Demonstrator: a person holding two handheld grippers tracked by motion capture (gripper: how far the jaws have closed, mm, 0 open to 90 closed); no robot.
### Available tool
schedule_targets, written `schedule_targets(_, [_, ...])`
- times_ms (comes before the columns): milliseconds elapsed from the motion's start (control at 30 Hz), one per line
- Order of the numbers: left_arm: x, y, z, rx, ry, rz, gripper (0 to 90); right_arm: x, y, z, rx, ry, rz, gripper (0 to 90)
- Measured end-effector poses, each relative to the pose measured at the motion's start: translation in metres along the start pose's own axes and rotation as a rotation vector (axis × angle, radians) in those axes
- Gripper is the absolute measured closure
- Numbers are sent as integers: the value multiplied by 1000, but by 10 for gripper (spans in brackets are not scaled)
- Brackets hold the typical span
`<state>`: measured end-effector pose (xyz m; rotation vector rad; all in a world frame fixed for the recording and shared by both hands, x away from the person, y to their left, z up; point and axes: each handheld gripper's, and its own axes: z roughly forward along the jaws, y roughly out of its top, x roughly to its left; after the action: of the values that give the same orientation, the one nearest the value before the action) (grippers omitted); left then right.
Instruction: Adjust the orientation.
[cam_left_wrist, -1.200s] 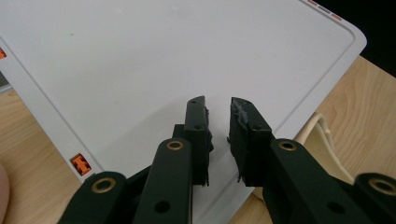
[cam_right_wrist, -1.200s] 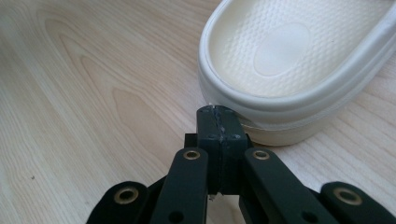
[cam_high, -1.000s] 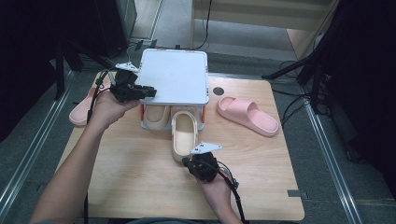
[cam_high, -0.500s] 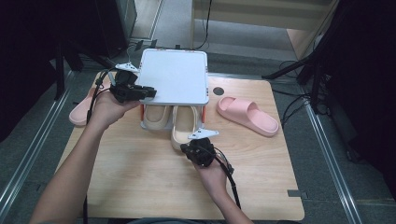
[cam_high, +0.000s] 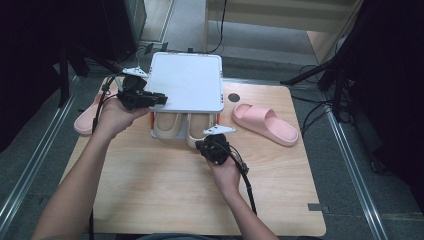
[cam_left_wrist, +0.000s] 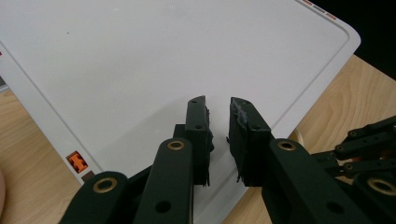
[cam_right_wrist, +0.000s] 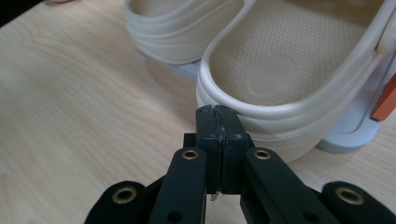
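Pale wood forms the tabletop, and at its left edge a pink slipper is seen lying half over the side. Just to the right of it, near the far-left corner, the left gripper is held level at the left rim of a white lid. In the left gripper view its jaws are seen standing a little apart, one on each side of the lid's edge; whether the pads press on the lid cannot be told. The lid is held over a white box at the far middle of the tabletop, and two beige slippers are seen inside the box, heels toward the near edge: the left beige slipper and the right beige slipper, side by side and touching. The heel of the right one juts out past the front of the box. Directly against that heel the right gripper is placed, its jaws pressed together with nothing between them, the closed tip touching the heel rim. Farther right, toward the far-right corner, a second pink slipper is laid flat, well apart from the box.
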<state>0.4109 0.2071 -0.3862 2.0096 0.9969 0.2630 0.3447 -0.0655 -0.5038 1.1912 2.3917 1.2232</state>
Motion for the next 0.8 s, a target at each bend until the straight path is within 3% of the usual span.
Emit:
schedule_targets(367, [0, 0, 0, 1, -2, -1, 773, -5, 12, 17, -14, -16, 20, 897])
schedule_targets(500, [0, 0, 0, 0, -2, 7, 774, -7, 11, 17, -16, 11, 29, 839])
schedule_targets(600, [-1, 0, 0, 2, 7, 19, 773, -10, 9, 10, -21, 28, 34, 830])
schedule_targets(800, [0, 1, -3, 12, -3, -10, 764, -12, 3, -16, -27, 75, 36, 742])
